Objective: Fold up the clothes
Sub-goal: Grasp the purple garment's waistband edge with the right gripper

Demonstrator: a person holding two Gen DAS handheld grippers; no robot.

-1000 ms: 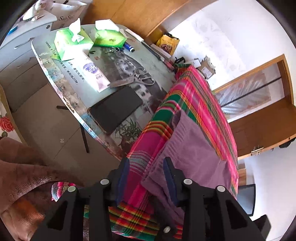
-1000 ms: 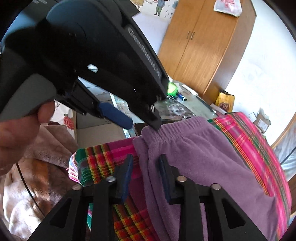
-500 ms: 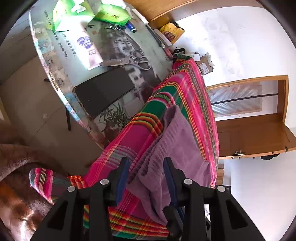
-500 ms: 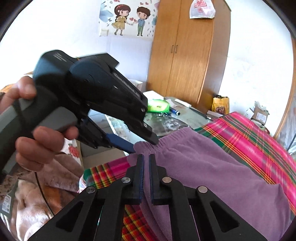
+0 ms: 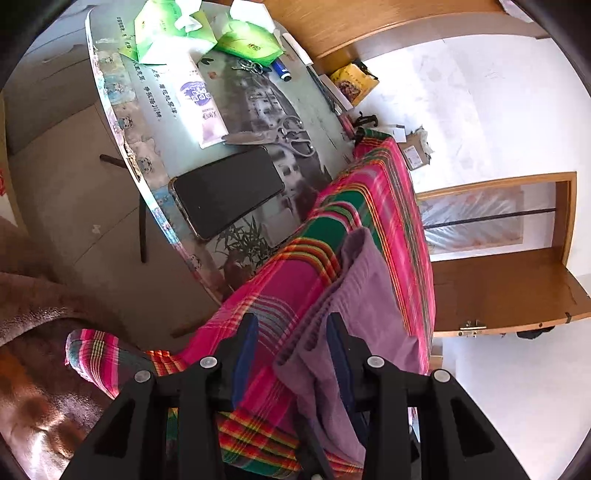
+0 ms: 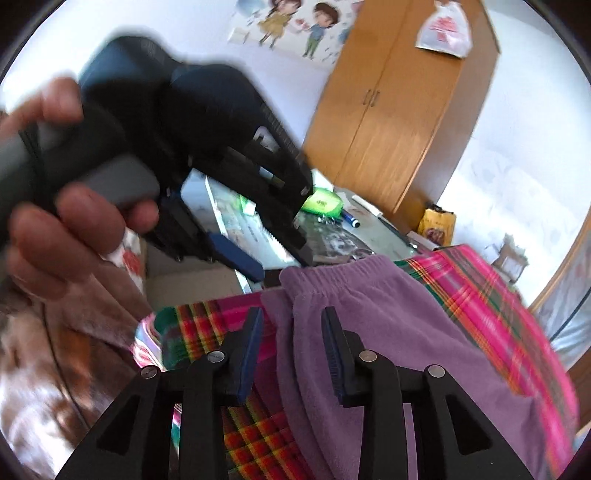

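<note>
At left edge of the left wrist view: brown fuzzy blanket (image 5: 33, 325), lower left; above it grey floor; upper centre, glass-topped table (image 5: 122, 122) carrying green tissue packs (image 5: 162, 29), a white-and-purple pouch (image 5: 201, 107), scissors (image 5: 280, 134), a dark phone (image 5: 227, 192) lying flat near the table's near edge; right of the phone, plaid cloth (image 5: 284, 291) in pink, green and red draped across the surface and running up toward the right; on it the purple garment (image 5: 369, 306), elastic waistband end nearest the camera; left gripper (image 5: 291, 332) at bottom centre, jaws wide apart, waistband edge hanging between them close to the right-hand pad, no clear pinch visible; far right, white wall and a wooden door (image 5: 509, 288).

In the right wrist view, left side: a hand (image 6: 62, 221) wrapped round the left gripper's grey-and-black handle, blurred, its blue-padded fingers (image 6: 236, 254) reaching down to the garment's waistband corner at centre; whether they touch it I cannot tell; bottom centre, right gripper (image 6: 291, 343), jaws have just been opening, now parted about halfway, purple fabric edge lying between the pads, pads not pressing on it; garment spreads from centre to lower right over the plaid cloth; upper right, wooden wardrobe (image 6: 399, 110) with a plastic bag (image 6: 443, 29) on top.
</note>
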